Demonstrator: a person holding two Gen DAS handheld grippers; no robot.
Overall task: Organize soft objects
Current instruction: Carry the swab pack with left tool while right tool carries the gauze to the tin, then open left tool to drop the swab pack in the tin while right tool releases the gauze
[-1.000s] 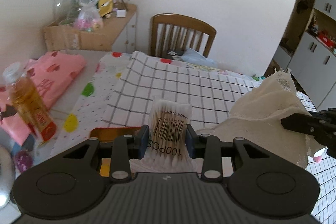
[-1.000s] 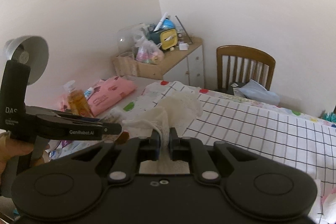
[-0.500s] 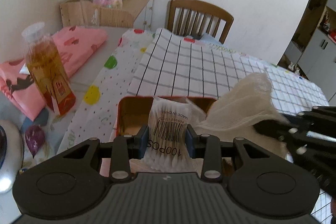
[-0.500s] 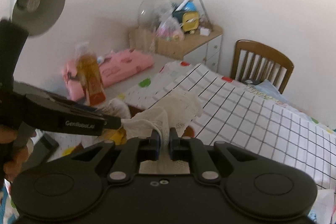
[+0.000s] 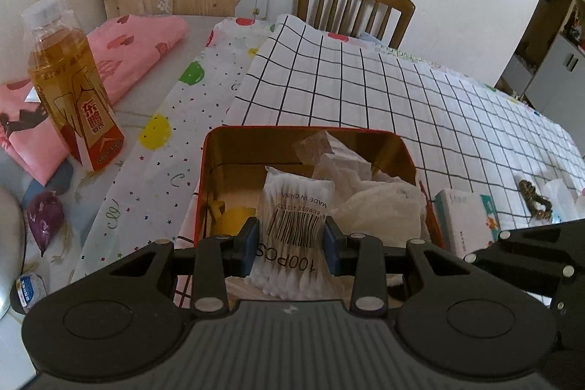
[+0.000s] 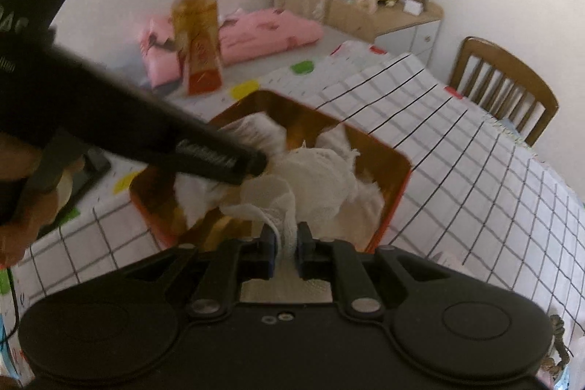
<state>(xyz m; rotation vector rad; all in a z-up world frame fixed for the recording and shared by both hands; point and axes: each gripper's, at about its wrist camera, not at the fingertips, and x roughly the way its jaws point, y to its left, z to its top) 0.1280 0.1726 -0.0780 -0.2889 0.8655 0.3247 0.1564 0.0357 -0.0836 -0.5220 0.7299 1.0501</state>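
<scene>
A red tin box (image 5: pixel 234 141) with a gold inside stands on the checked cloth; it also shows in the right wrist view (image 6: pixel 396 170). My left gripper (image 5: pixel 290 245) is shut on a clear pack of cotton swabs (image 5: pixel 294 207) and holds it over the box's near edge. My right gripper (image 6: pixel 285 249) is shut on a white gauze cloth (image 6: pixel 314 181) that hangs into the box's right side; the cloth shows in the left wrist view (image 5: pixel 380 207). Crumpled white paper (image 5: pixel 336 159) and something yellow (image 5: pixel 234 220) lie in the box.
An orange drink bottle (image 5: pixel 73 90) stands left of the box, with a folded pink cloth (image 5: pixel 135 50) behind it. A small white carton (image 5: pixel 466 220) and a dark hair tie (image 5: pixel 533 198) lie right of the box. A wooden chair (image 5: pixel 356 6) stands at the table's far edge.
Both grippers have come down and forward over the red box. The swab pack and the gauze cloth now hang into it; the gauze was up in the air before.
</scene>
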